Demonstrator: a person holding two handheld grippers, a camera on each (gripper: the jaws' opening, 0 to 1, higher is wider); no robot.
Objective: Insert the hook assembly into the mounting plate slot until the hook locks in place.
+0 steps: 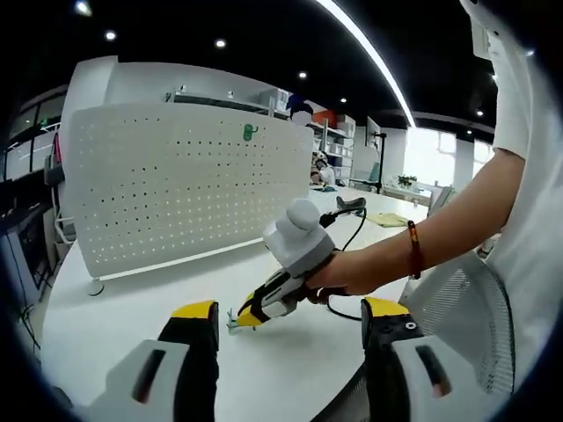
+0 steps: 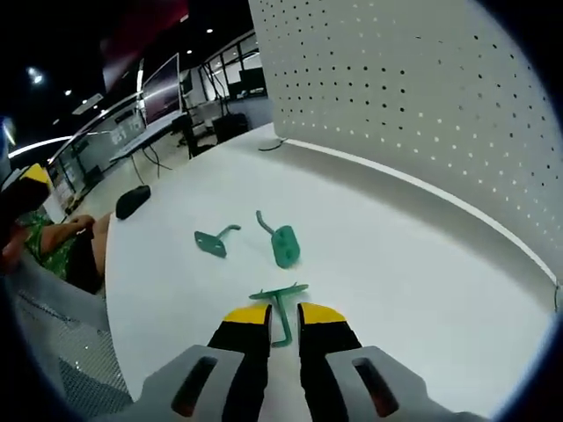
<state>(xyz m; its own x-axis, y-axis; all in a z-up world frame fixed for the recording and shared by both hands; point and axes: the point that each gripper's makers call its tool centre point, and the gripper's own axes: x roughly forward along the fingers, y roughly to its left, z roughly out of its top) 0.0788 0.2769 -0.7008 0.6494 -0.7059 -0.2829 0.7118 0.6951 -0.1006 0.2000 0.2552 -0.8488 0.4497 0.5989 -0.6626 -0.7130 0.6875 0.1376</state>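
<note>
Three green hooks on the table (image 2: 422,264): one (image 2: 280,312), another (image 2: 215,240), a third (image 2: 281,242); one white pegboard (image 2: 422,97)

Green hooks (image 2: 280,309), white perf. pegboard (image 1: 176,185)

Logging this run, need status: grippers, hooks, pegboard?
Right gripper closing around green hook on table. Left gripper open, empty. Two hooks loose. One hook on pegboard.
</note>
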